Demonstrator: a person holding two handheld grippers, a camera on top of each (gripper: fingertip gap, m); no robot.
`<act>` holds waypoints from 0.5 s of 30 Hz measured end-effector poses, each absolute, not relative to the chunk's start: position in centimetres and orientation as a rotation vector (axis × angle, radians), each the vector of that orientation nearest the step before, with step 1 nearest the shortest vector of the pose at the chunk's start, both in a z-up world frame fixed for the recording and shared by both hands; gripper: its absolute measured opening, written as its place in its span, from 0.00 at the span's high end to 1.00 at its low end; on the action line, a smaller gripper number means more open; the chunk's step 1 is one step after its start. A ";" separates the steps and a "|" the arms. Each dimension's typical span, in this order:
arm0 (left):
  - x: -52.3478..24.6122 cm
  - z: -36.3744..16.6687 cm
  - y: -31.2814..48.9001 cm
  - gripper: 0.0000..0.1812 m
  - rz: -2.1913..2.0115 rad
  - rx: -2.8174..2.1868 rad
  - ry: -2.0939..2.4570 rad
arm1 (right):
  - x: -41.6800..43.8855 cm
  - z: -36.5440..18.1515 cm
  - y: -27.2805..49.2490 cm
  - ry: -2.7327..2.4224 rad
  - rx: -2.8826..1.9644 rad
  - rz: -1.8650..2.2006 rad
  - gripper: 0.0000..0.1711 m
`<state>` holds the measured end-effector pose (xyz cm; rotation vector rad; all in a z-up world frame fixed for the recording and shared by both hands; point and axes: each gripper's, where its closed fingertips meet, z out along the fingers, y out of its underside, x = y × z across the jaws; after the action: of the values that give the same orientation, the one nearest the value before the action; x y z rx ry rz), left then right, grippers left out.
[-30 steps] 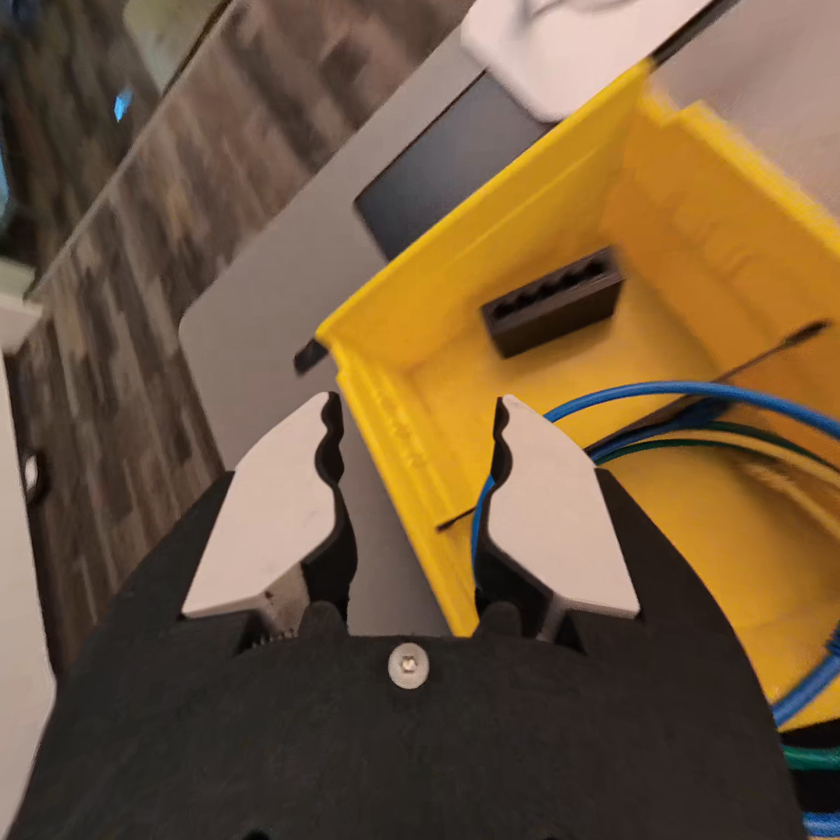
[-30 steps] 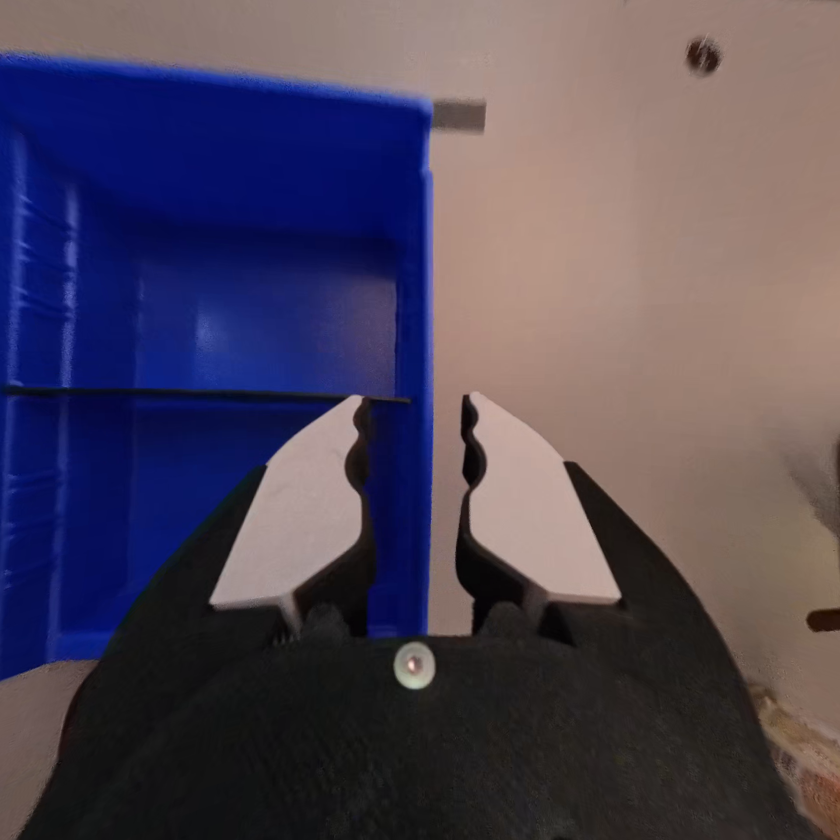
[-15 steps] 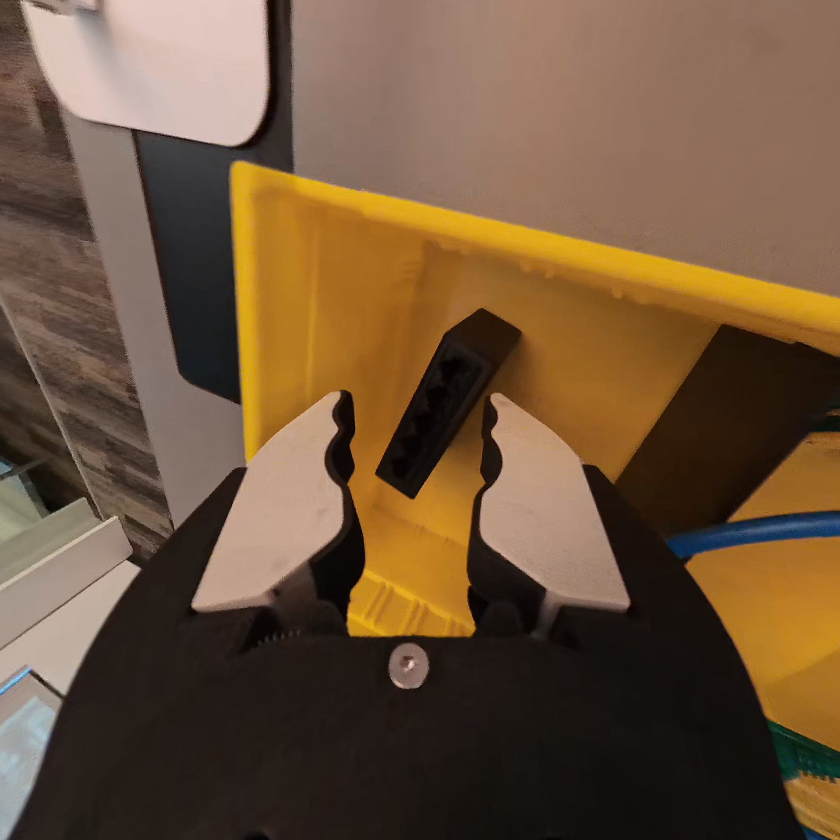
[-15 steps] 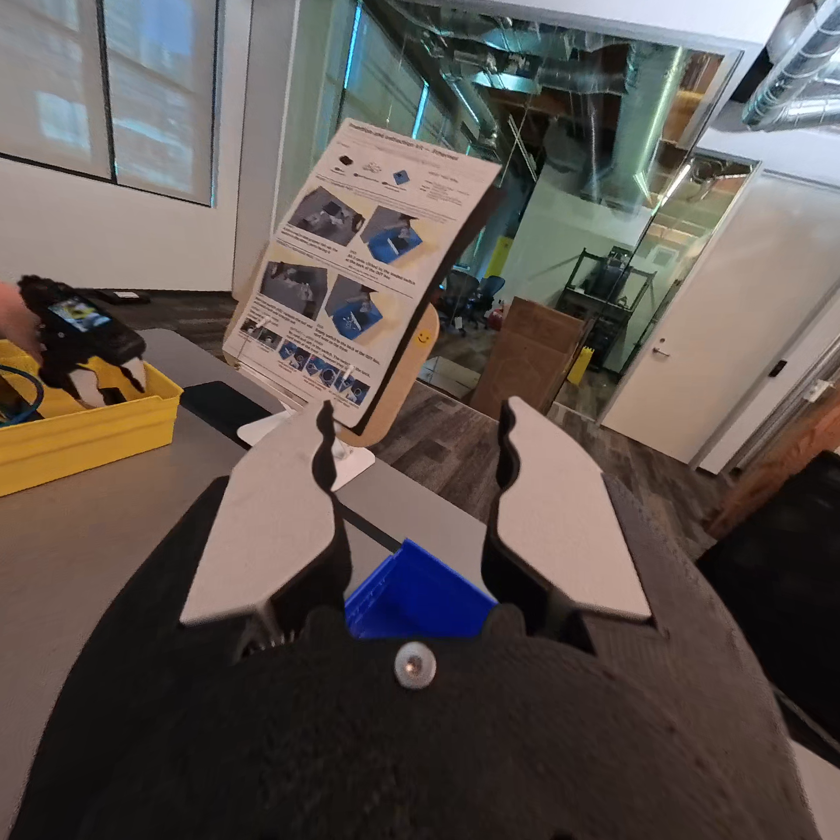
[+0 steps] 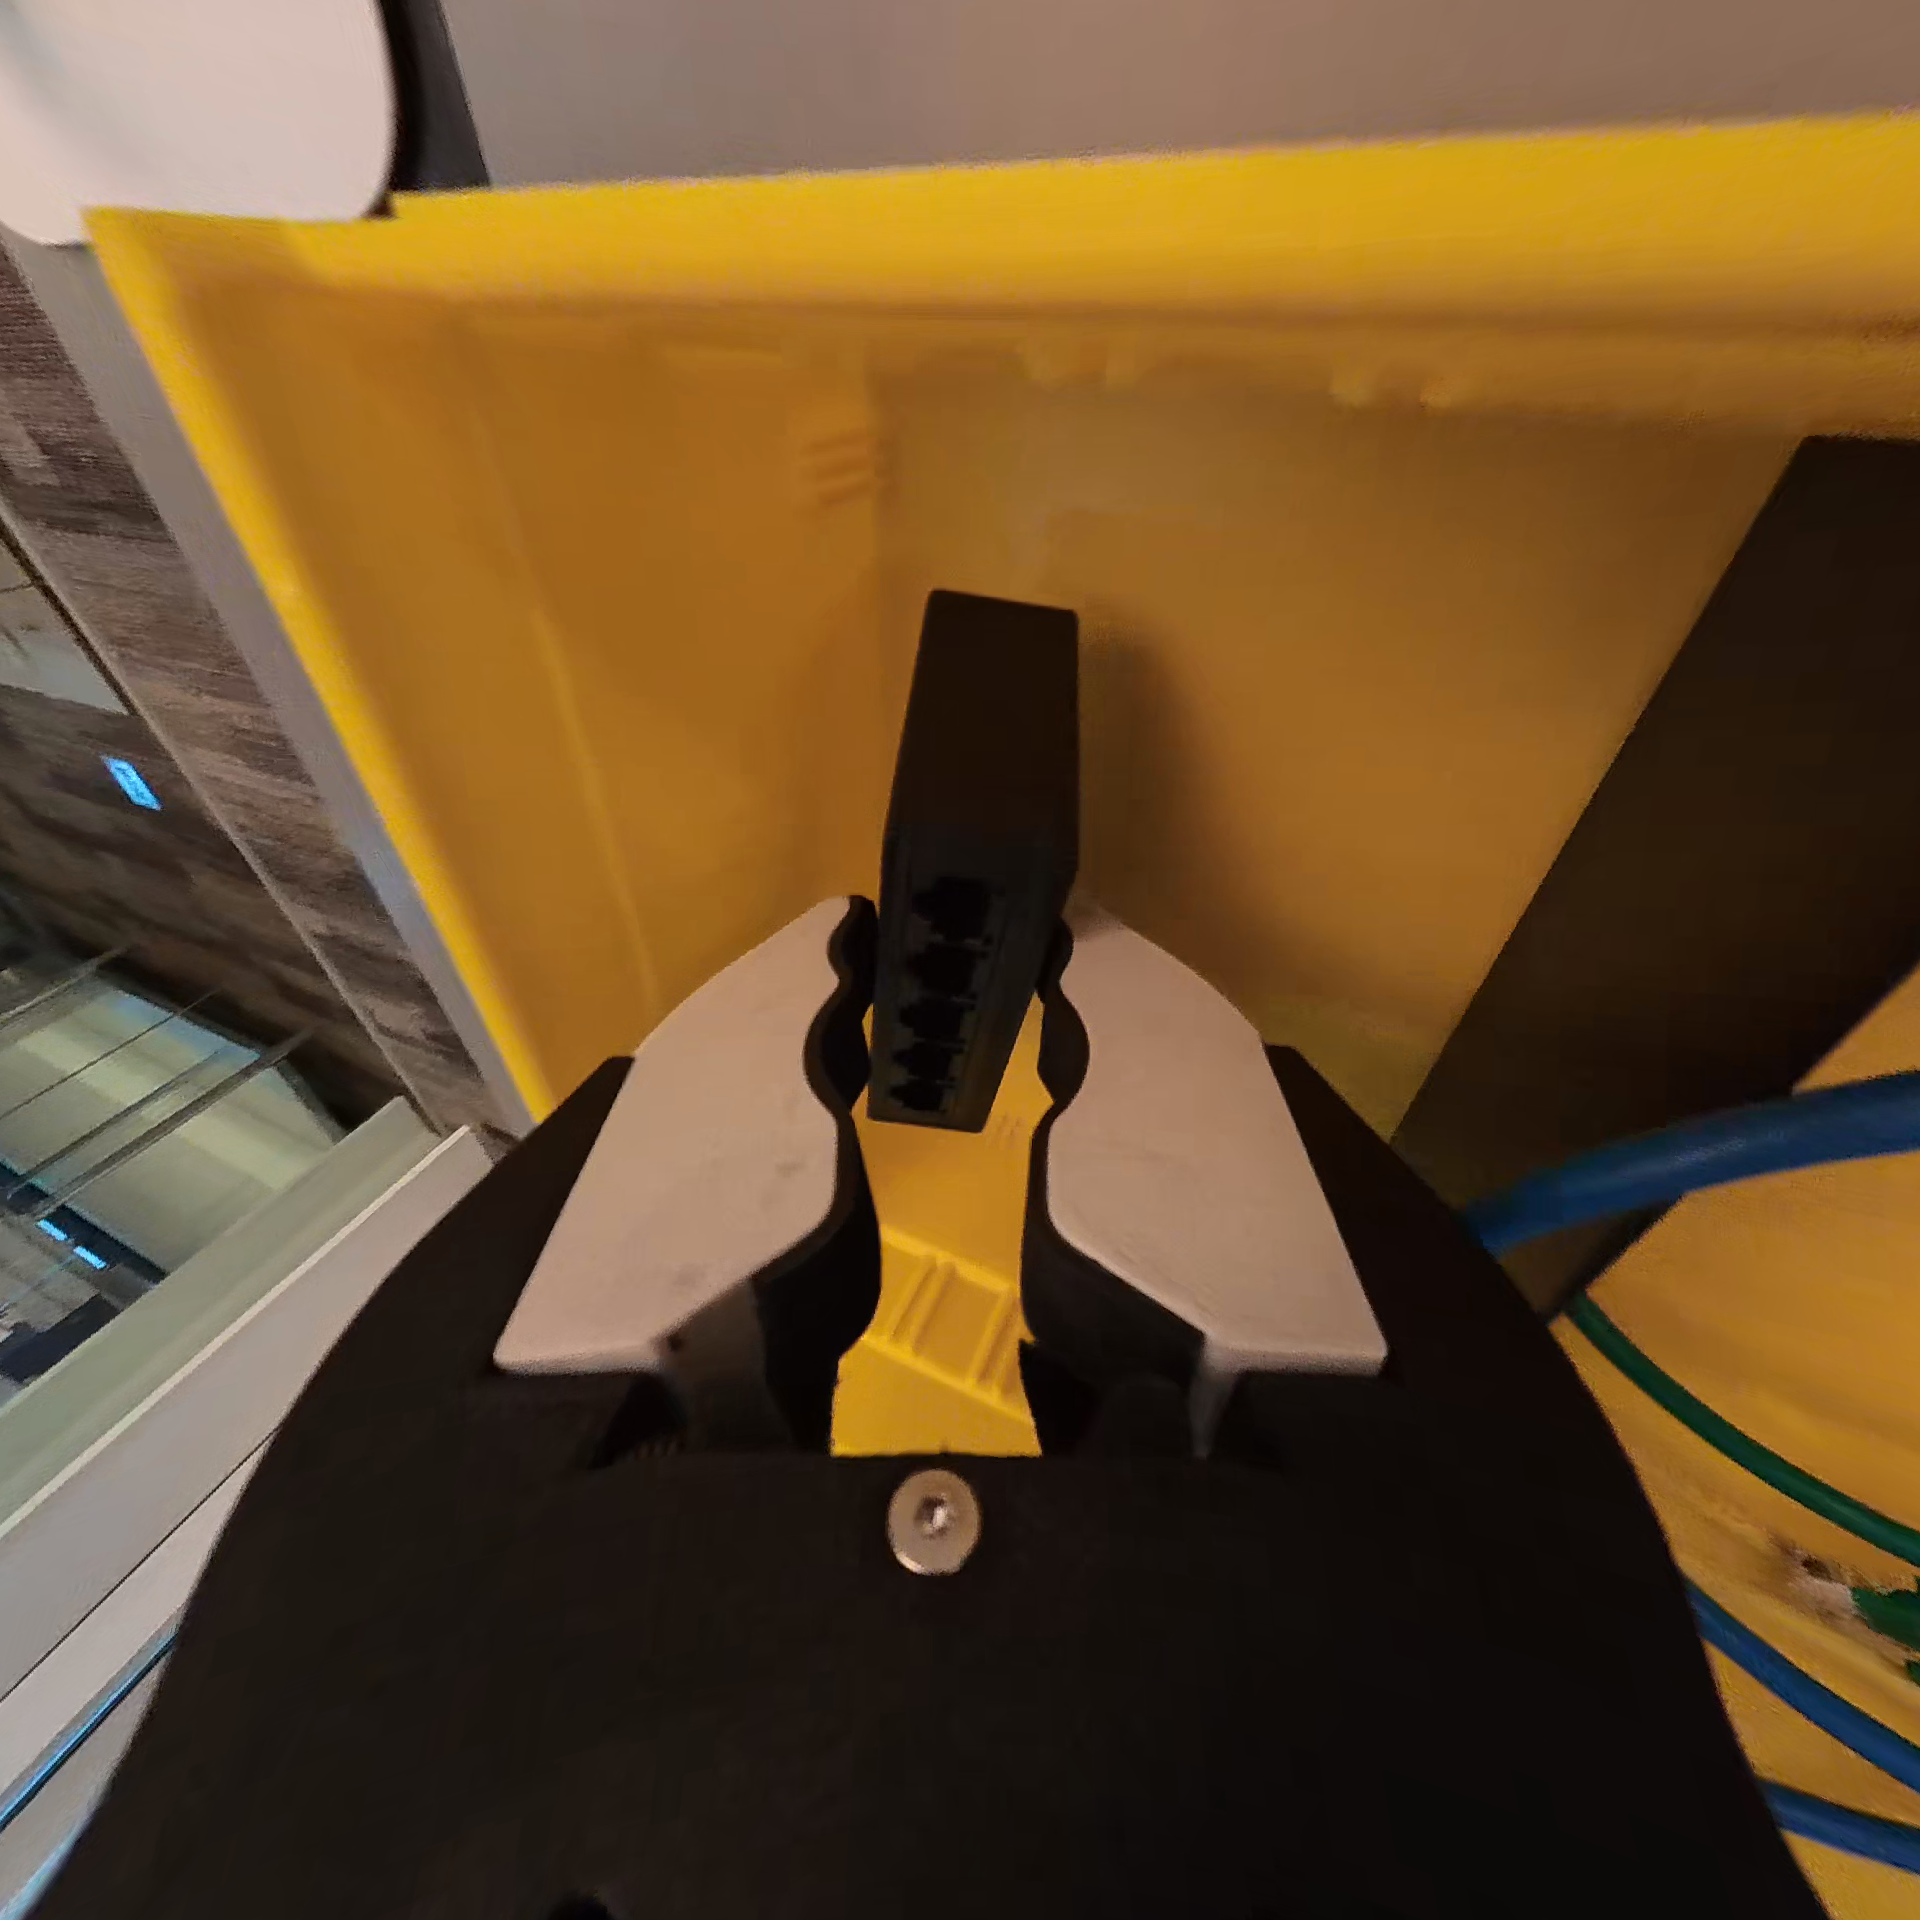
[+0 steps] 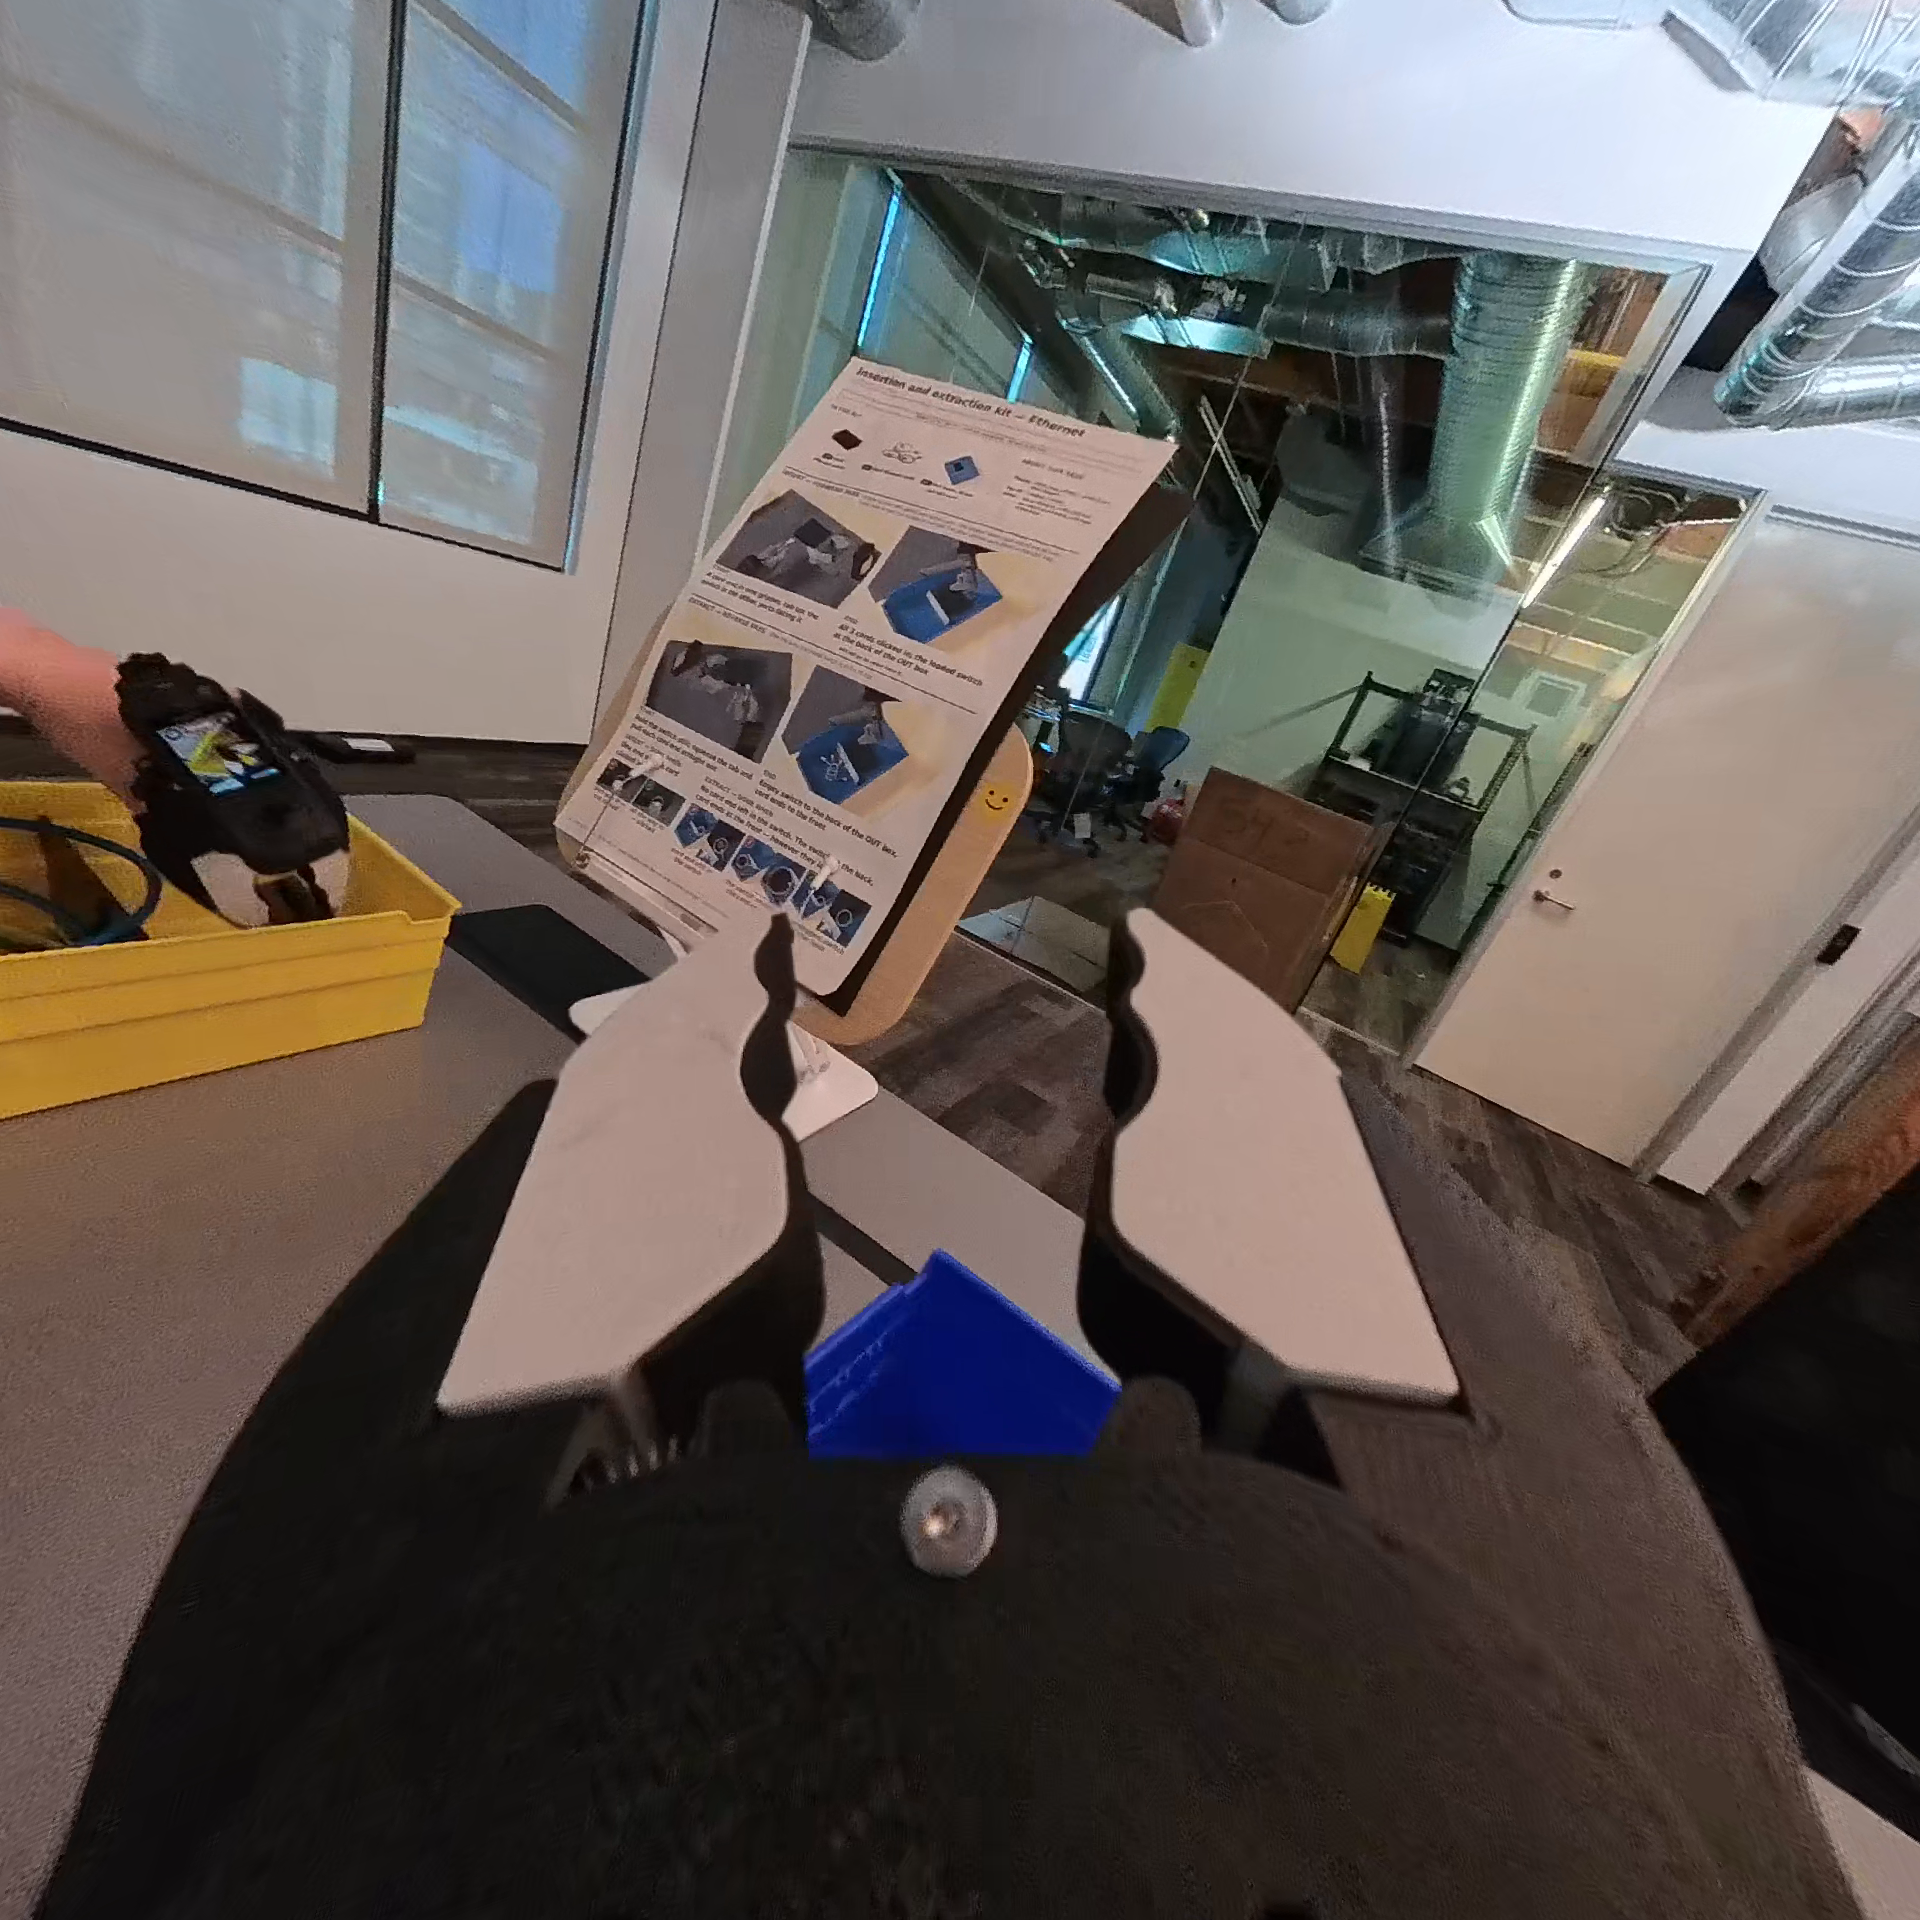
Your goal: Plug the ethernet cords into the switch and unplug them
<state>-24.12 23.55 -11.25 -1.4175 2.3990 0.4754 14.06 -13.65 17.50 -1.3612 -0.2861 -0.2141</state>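
Observation:
The black ethernet switch (image 5: 977, 790) stands on edge in the yellow bin (image 5: 623, 520), its row of ports facing me. My left gripper (image 5: 961, 920) is closed on the switch's port end, one finger touching each side. Blue ethernet cords (image 5: 1704, 1153) and a green cord (image 5: 1714, 1423) lie in the bin's right compartment, past a black divider (image 5: 1714, 831). My right gripper (image 6: 951, 935) is open and empty, held above the table over a corner of the blue bin (image 6: 956, 1361). The right wrist view also shows the left gripper (image 6: 260, 883) reaching into the yellow bin (image 6: 208, 997).
A sheet with pictures on a wooden stand (image 6: 883, 675) stands at the grey table's (image 6: 208, 1247) far edge. A person's hand (image 6: 52, 686) holds the left gripper. A dark mat (image 6: 530, 945) lies beside the yellow bin. Beyond the table is floor and a glass wall. Tip to tip, the grippers are about 60 cm apart.
My left gripper moved forward onto the switch and its fingers narrowed until they touch both sides. My right gripper lifted from looking down into the blue bin and opened wider.

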 end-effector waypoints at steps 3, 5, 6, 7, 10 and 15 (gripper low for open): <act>-24.0 -10.1 23.5 0.84 0.519 -1.397 2.375 | 15.1 17.1 -14.2 -0.262 -1.386 -0.257 0.66; -24.0 -9.5 23.3 0.84 0.535 -1.397 2.368 | 15.8 17.0 -14.6 -0.242 -1.395 -0.279 0.66; -23.9 -9.3 23.2 0.84 0.543 -1.394 2.366 | 16.1 16.9 -14.8 -0.232 -1.398 -0.290 0.66; -23.9 -9.1 23.1 0.85 0.555 -1.389 2.365 | 16.3 16.9 -15.0 -0.226 -1.399 -0.298 0.66; -23.9 -8.4 22.6 0.84 0.607 -1.359 2.362 | 16.6 17.1 -15.7 -0.218 -1.386 -0.301 0.66; -22.1 -2.0 21.9 0.85 0.759 -1.173 2.261 | 17.5 17.2 -16.6 -0.187 -1.393 -0.350 0.66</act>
<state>-22.11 21.94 -1.97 -1.1729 2.2611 0.7595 17.52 -16.56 17.25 -1.3931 -0.1868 -0.3501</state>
